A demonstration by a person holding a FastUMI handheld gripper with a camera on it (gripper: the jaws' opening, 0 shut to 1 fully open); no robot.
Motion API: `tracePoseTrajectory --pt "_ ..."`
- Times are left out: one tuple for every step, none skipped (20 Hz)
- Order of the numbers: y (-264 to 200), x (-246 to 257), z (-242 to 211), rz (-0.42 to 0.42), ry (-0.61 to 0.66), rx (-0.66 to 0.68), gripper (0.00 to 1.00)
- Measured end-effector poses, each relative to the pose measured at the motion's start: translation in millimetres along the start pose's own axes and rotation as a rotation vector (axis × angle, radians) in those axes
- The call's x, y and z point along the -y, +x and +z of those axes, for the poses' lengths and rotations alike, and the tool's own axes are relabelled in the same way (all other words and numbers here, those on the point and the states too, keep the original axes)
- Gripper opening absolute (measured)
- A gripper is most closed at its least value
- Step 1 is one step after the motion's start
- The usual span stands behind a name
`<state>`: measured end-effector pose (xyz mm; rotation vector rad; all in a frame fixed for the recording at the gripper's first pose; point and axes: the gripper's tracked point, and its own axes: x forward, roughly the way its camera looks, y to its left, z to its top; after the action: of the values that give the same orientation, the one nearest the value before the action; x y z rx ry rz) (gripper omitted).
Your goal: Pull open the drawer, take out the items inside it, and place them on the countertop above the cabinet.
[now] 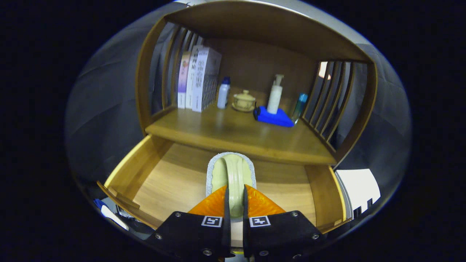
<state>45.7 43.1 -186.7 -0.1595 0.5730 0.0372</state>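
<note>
The claw (235,198) is clenched on the arched handle of a pale green scrubbing brush (233,174); both orange ribbed fingers (211,202) press on the smooth plastic handle from either side. The brush has an oval body edged by a grey, rough-looking pad, and it sits over the middle of the open drawer (160,174), whether lifted or resting on the bottom I cannot tell. The drawer is a shallow box of light wood with a fine straight grain, its side walls a warmer honey colour, and it is pulled well out from under the cabinet.

Above it, the tabletop (233,134) is a darker, glossy wooden board inside a hutch with a curved top and slatted sides. At its back left corner stand three tall boxes (198,83), upright and pressed together, white and lilac with printed patterns. Just beside them is a small white bottle (223,94) with a blue cap, then a squat cream ceramic lidded cup (244,100) on a saucer. Toward the back right, a white pump bottle (275,95) stands on a folded blue cloth (277,118), and a slim teal translucent bottle (299,106) is near the right-hand slats. The front part of the tabletop is bare wood with a soft sheen.
</note>
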Motion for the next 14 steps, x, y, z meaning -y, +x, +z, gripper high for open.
tracePoseTrajectory --pt "-2 2 13 0.002 0.012 0.028 0.13" --pt "-2 2 24 0.008 0.021 0.053 0.13" --pt "-2 2 36 0.018 0.021 0.081 0.13" --pt "0 5 46 0.016 0.013 0.104 0.13" --pt "4 10 53 0.007 0.003 0.112 0.13" --pt "7 13 60 -0.001 -0.006 0.124 0.13" --pt "10 14 67 -0.003 -0.011 0.132 0.13" --pt "17 18 71 -0.017 -0.010 0.135 0.13" --pt "22 22 75 -0.028 -0.009 0.138 0.13" --pt "29 24 80 -0.033 -0.003 0.143 0.13" --pt "35 26 85 -0.035 0.013 0.154 0.13" --pt "44 27 89 -0.032 0.023 0.158 0.13" --pt "52 30 91 -0.034 0.029 0.162 0.13" --pt "59 33 95 -0.039 0.034 0.165 0.13"
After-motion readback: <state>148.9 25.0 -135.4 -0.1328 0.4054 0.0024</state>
